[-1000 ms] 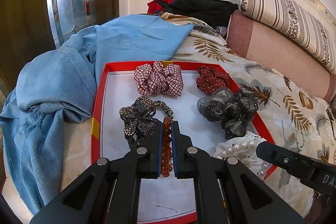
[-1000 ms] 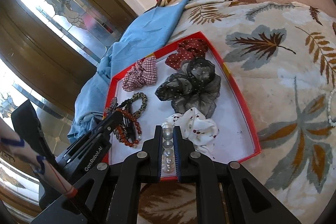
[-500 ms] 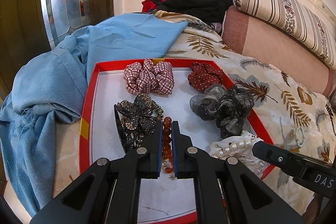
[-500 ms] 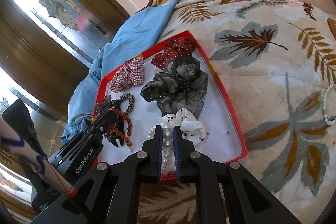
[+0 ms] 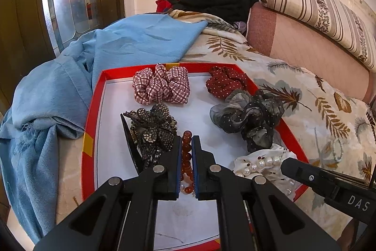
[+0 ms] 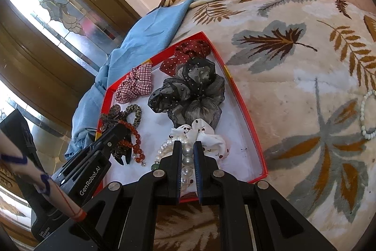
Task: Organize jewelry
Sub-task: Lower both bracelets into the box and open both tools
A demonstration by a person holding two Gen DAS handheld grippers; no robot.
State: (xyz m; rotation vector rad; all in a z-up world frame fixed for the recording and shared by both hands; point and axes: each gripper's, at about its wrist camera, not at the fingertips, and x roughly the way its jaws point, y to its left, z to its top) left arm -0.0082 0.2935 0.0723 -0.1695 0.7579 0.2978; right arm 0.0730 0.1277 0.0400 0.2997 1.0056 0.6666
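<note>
A red-rimmed white tray (image 5: 94, 109) lies on the bed. My left gripper (image 5: 186, 142) is shut on a red-brown bead bracelet (image 5: 186, 157), held low over the tray beside a dark beaded flower clip (image 5: 152, 126). My right gripper (image 6: 187, 147) is shut on a white pearl bracelet (image 6: 186, 165) at the tray's near right, by a white dotted scrunchie (image 6: 211, 138). The tray (image 6: 249, 124) also holds a plaid scrunchie (image 5: 162, 84), a red dotted scrunchie (image 5: 225, 81) and a black sheer scrunchie (image 5: 249, 114). The right gripper's finger (image 5: 317, 178) shows in the left wrist view.
A blue cloth (image 5: 70, 77) lies bunched left of the tray. A leaf-patterned blanket (image 6: 305, 62) covers the bed. A white bead bracelet (image 6: 366, 114) lies on the blanket at right. A striped bolster (image 5: 317, 8) and dark clothes (image 5: 211, 1) are at the back.
Both grippers have drawn back slightly toward the tray's near side, each still holding its bracelet. The bracelets have lowered closer to the tray floor.
</note>
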